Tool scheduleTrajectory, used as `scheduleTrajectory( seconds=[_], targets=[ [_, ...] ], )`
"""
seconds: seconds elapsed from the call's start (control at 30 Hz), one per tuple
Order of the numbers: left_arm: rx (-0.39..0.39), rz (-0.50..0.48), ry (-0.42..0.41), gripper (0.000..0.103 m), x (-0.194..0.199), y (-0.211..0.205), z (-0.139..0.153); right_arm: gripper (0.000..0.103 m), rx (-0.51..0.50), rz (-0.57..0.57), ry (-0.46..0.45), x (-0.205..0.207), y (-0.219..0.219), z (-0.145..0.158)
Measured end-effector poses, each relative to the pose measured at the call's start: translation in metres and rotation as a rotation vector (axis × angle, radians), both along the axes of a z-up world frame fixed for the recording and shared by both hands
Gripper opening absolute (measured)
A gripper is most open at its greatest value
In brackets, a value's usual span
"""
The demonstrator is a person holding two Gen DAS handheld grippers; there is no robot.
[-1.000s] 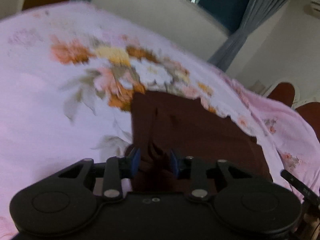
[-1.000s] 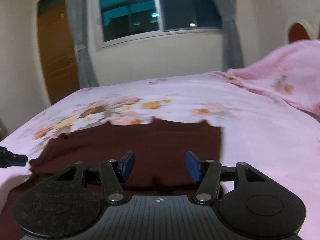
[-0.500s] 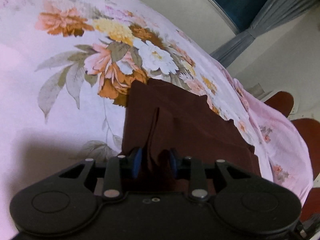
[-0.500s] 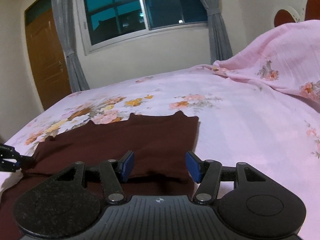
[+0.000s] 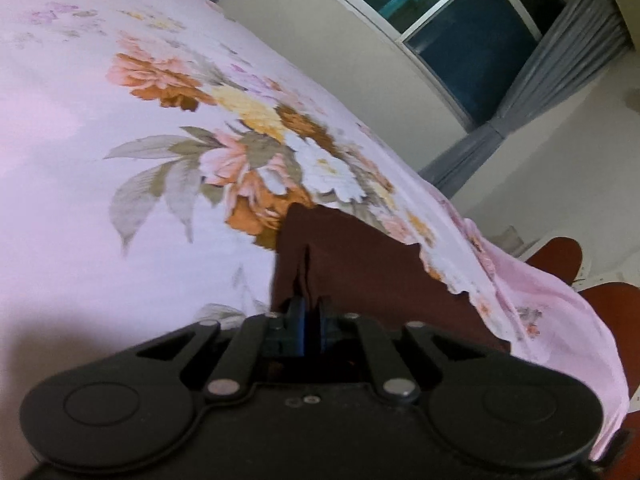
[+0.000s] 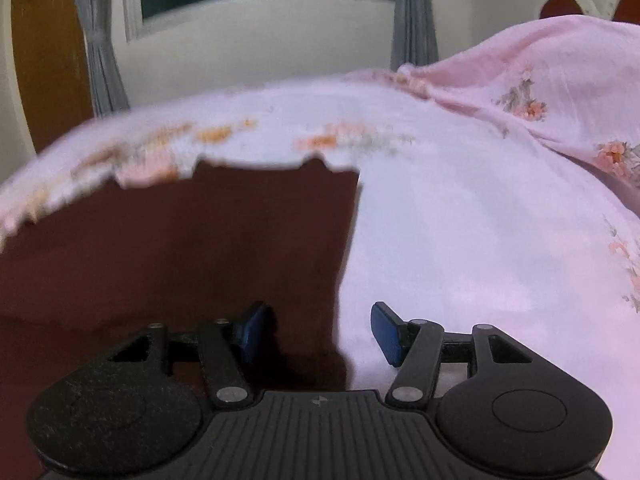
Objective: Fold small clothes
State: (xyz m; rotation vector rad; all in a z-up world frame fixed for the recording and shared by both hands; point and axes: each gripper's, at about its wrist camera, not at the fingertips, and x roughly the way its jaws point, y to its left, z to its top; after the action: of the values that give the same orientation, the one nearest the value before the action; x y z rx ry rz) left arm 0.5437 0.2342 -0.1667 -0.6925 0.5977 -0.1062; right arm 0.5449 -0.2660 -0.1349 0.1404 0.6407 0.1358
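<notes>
Left gripper (image 5: 308,322), jaws closing, pinched a raised fold of one maroon garment (image 5: 372,276) spread ahead on one floral bedsheet (image 5: 120,120); right gripper (image 6: 318,334), jaws half apart, empty, straddled the garment's right edge (image 6: 344,264); two grippers counted

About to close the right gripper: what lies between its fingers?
In the right wrist view, the right gripper is open. The brown garment's near corner and bare pink floral bedsheet lie between its fingers.

One dark brown garment (image 5: 360,264), one floral bedsheet (image 5: 120,200), possibly two curtains (image 6: 100,60).
</notes>
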Motion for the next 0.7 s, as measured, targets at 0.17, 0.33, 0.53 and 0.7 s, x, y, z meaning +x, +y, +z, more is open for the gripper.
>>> scheduleTrajectory(
  seconds=[0.17,0.33,0.53,0.7],
  targets=[
    [0.089,-0.01,0.008,0.049,0.023,0.0,0.014,0.057,0.008,-0.006,-0.053,0.031,-0.001,0.017],
    [0.2,-0.015,0.083,0.048,0.05,-0.01,0.003,0.057,-0.047,-0.026,0.022,0.089,0.001,0.006],
    [0.195,-0.028,0.055,0.054,0.045,-0.002,0.006,0.058,-0.046,-0.003,0.013,0.085,-0.013,-0.005],
    [0.179,-0.042,0.047,0.067,0.016,0.021,0.016,0.058,0.068,0.027,-0.053,0.043,-0.037,0.014]
  ],
)
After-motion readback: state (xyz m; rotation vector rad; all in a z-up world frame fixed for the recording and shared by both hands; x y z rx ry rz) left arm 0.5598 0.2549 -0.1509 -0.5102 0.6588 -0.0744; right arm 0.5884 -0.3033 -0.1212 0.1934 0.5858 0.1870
